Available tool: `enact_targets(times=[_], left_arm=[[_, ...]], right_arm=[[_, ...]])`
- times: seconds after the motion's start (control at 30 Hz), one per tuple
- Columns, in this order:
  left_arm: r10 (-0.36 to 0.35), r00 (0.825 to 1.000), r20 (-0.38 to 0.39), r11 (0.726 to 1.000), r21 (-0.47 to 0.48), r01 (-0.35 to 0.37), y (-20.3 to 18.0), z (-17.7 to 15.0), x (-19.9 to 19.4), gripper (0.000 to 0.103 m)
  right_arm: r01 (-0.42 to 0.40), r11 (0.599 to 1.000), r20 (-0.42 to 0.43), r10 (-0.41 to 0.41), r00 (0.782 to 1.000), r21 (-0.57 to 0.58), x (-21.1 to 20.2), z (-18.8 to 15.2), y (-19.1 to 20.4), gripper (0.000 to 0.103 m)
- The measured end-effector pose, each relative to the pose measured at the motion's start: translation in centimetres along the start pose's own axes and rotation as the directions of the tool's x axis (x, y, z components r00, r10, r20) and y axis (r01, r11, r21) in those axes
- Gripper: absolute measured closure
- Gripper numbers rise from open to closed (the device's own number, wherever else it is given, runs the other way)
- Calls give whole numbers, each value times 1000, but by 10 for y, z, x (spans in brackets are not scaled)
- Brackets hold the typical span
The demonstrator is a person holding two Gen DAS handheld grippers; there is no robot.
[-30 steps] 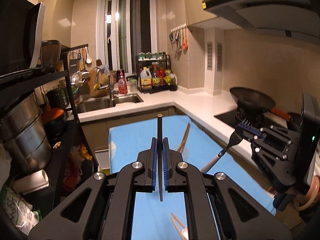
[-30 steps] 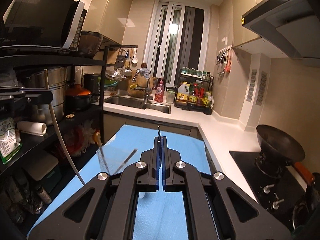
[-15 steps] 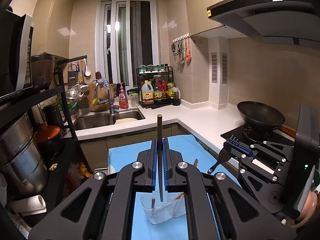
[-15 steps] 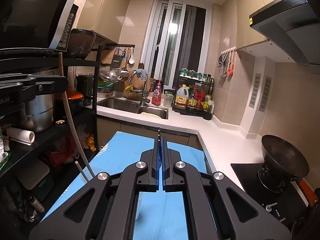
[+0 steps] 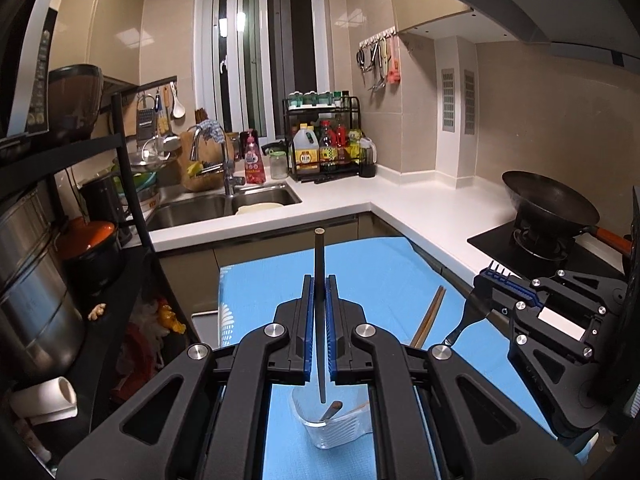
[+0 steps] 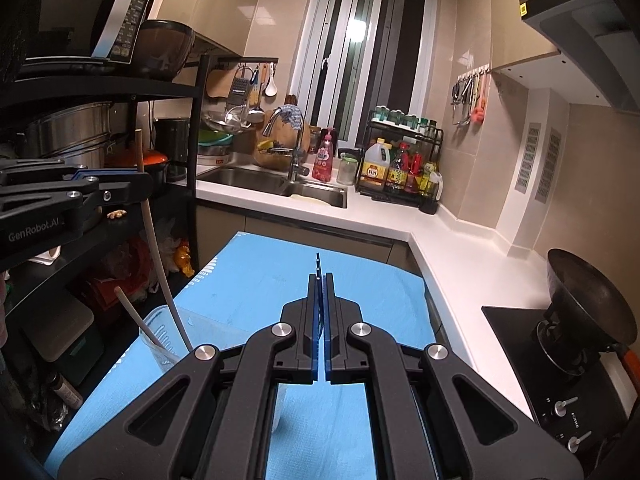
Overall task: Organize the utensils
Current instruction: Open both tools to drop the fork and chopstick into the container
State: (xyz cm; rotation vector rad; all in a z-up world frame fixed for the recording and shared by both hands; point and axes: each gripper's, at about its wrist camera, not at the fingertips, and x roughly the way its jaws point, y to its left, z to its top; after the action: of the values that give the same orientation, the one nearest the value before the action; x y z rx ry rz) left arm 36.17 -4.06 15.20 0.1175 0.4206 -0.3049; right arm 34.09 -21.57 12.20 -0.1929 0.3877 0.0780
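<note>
My left gripper (image 5: 319,280) is shut on a dark chopstick (image 5: 320,256) held upright, its lower end at the mouth of a clear cup (image 5: 332,432) on the blue mat (image 5: 372,276). Another utensil leans inside the cup. In the right wrist view the left gripper (image 6: 136,182) holds that long chopstick (image 6: 158,256) down into the cup (image 6: 160,332), beside a second pale stick (image 6: 132,312). My right gripper (image 6: 320,278) is shut on a fork (image 6: 318,264) seen edge-on. In the left wrist view the right gripper (image 5: 490,280) hangs at the right, and the fork (image 5: 460,324) shows below it. A wooden chopstick pair (image 5: 430,316) lies on the mat.
A black shelf rack (image 5: 128,184) with pots stands at the left, close to the mat. A white L-shaped counter (image 5: 420,216) holds a sink (image 5: 224,204), a condiment rack (image 5: 324,148) and a wok (image 5: 548,204) on the stove at the right.
Both grippers have moved and sunk a little. The clear cup has come into view under the left gripper, and the chopstick's lower end now sits at its mouth. Both grips are unchanged.
</note>
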Motion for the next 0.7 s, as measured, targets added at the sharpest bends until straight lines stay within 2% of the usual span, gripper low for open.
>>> enact_targets(times=[0.3,0.47,0.5,0.53,0.57,0.6,0.63,0.7], left_arm=[[9,999,-40,1000,-21,-10,11,-17,19,98],[10,997,-77,998,-65,-15,19,-29,31,96],[10,996,-91,997,-76,-17,20,-33,33,86],[7,994,-106,996,-87,-16,21,-37,35,71],[22,993,-118,994,-100,-34,23,-42,35,31],[47,993,-104,992,-111,-58,24,-44,31,14],[73,995,-67,989,-126,-81,25,-47,24,13],[64,996,-57,989,-129,-71,26,-48,16,11]], right_arm=[[-12,1000,-28,13,1000,27,16,-8,1,101],[-53,996,-55,57,997,76,28,-12,1,97],[-68,993,-68,75,995,99,31,-14,0,85],[-76,990,-77,86,993,118,33,-16,-1,65],[-78,987,-74,89,993,141,32,-18,-3,58],[-79,984,-64,90,994,159,30,-20,-5,51],[-88,981,-52,98,994,171,27,-20,-7,49],[-93,978,-37,102,994,188,19,-21,-10,46]])
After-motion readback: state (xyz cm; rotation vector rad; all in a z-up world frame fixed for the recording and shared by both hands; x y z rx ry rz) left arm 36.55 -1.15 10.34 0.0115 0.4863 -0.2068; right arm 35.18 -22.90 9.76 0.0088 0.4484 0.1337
